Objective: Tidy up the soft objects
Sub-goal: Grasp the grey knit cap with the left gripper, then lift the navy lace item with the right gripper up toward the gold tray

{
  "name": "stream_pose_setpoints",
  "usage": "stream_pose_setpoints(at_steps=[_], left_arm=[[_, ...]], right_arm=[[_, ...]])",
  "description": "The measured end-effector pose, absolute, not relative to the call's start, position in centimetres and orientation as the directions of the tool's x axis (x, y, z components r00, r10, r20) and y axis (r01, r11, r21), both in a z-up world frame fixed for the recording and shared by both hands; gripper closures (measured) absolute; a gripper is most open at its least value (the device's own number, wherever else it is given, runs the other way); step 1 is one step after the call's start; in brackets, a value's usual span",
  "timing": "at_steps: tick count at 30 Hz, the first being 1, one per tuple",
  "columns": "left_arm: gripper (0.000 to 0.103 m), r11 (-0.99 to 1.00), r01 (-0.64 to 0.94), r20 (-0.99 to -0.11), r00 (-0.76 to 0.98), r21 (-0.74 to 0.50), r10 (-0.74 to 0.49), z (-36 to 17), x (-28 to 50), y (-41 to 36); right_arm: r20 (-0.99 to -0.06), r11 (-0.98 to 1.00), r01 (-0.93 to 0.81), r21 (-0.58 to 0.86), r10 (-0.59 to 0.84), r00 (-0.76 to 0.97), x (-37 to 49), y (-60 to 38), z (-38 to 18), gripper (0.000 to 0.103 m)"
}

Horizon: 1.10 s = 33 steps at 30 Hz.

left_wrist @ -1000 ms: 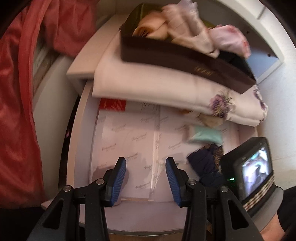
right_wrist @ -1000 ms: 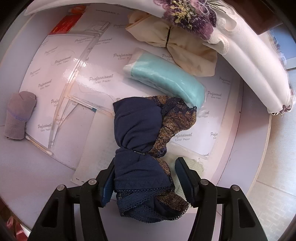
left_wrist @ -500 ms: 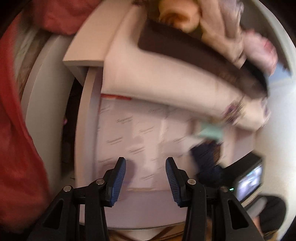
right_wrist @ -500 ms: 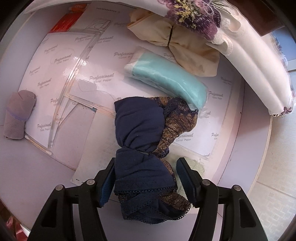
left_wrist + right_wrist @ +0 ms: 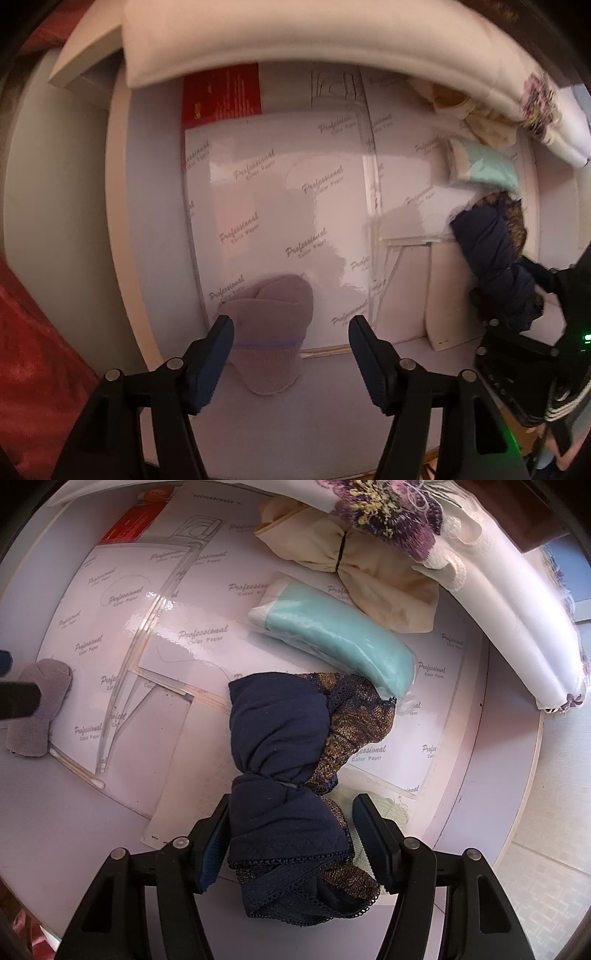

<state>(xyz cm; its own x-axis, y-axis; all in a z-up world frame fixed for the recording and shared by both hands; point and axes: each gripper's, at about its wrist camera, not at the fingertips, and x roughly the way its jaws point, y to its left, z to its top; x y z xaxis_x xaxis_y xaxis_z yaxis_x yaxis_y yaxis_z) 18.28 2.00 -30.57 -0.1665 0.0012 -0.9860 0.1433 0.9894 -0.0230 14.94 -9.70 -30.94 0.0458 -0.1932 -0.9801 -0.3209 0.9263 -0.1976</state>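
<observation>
step: both tongs lined up over a soft bundle each, nothing lifted yet, I'd say.
left tongs [image 5: 291, 347]: released, jaws just spread wider, straddling the grey sock roll [image 5: 271, 332] at the near edge of the surface [image 5: 155, 206].
right tongs [image 5: 290, 829]: around the navy lace bundle [image 5: 288, 753], left pad touching; can't tell if it's really clamped.
next: probably close and lift.
textures: sock ribbed and stubby, navy one cinched like a bow, glossy paper sheets [image 5: 258, 184] underneath.

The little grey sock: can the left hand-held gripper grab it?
Probably yes. The left hand-held gripper hangs open right over the grey sock, and nothing lies on top of it.
</observation>
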Motion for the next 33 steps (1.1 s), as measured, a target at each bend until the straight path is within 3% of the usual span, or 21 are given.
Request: stream_pose_setpoints(at_steps=[8,10,14,16,18,24,33], left_arm=[[0.037,0.979,0.194,-0.981,-0.166,0.071,0.104,-33.0,17.6,1.3],[0.044,0.975,0.199,-0.979,-0.155,0.099,0.131,-33.4,17.5,1.5],[0.05,0.969,0.218,-0.98,-0.134,0.117,0.148,-33.9,17.5,1.9],[0.052,0.978,0.193,-0.985,-0.134,0.081,0.108,-33.5,17.7,2.2],[0.055,0.991,0.132,-0.991,-0.134,-0.033,-0.015,-32.8,17.7,2.5],[0.057,0.964,0.114,-0.967,-0.116,-0.239,-0.226,-31.8,17.4,1.0],[0.054,0.959,0.265,-0.995,-0.057,-0.096,-0.084,-33.3,15.7,-2.0]], right_arm=[[-0.98,0.926,-0.321,-0.198,-0.193,0.047,15.0,-9.7,-30.9,0.037],[-0.98,0.926,-0.32,-0.198,-0.192,0.05,15.0,-9.7,-30.9,0.037],[-0.979,0.929,-0.309,-0.206,-0.194,0.069,15.1,-9.8,-30.7,0.051],[-0.984,0.944,-0.277,-0.179,-0.166,0.069,15.5,-10.3,-30.3,0.059],[-0.989,0.963,-0.23,-0.141,-0.13,0.064,15.9,-11.0,-29.9,0.066],[-0.997,0.998,-0.021,0.063,0.064,0.05,17.2,-14.3,-28.4,0.072],[-0.959,0.952,0.138,0.274,0.259,0.116,17.2,-17.6,-25.5,0.072]])
